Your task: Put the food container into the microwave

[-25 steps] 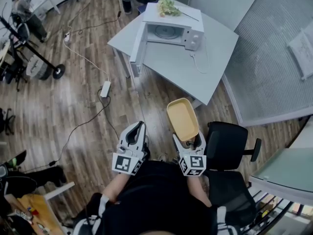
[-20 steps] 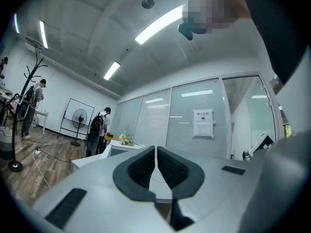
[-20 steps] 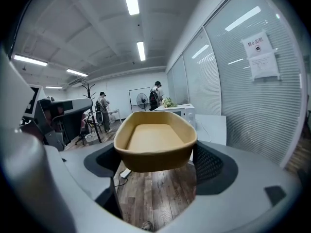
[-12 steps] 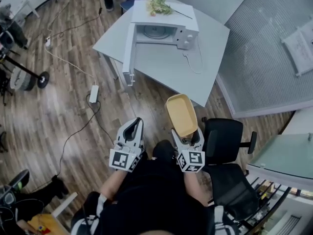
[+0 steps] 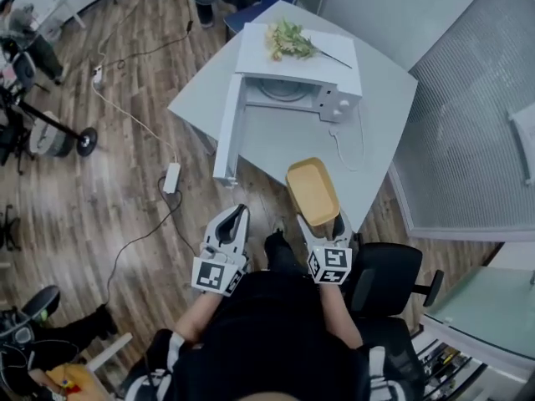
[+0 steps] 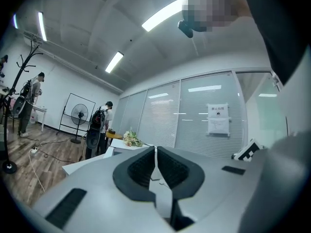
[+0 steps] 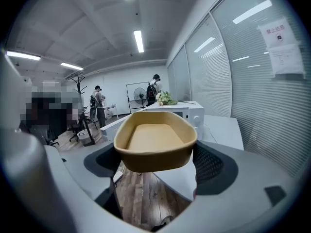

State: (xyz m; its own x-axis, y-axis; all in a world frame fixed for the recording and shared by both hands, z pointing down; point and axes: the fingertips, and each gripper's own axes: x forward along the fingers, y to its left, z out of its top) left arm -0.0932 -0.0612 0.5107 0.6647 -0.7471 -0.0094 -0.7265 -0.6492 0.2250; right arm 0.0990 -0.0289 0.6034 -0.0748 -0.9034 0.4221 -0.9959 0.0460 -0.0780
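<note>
A yellow oval food container [image 5: 312, 191] [image 7: 154, 141] is held level in my right gripper [image 5: 324, 227] [image 7: 155, 166], whose jaws clamp its near end. It hangs over the near corner of the grey table [image 5: 284, 136]. The white microwave [image 5: 294, 75] [image 7: 187, 111] stands at the table's far side with its door [image 5: 228, 126] swung wide open toward me. My left gripper [image 5: 227, 234] [image 6: 155, 171] is shut and empty, held low over the wooden floor left of the container.
A bunch of flowers [image 5: 289, 40] lies on top of the microwave. A white cable [image 5: 347, 144] trails over the table. A power strip [image 5: 172, 176] and cords lie on the floor at left. A black office chair [image 5: 391, 282] is at my right. People stand in the background [image 7: 155, 89].
The table and microwave have drawn closer. The container, still in my right gripper, now reaches over the table's near corner instead of the floor.
</note>
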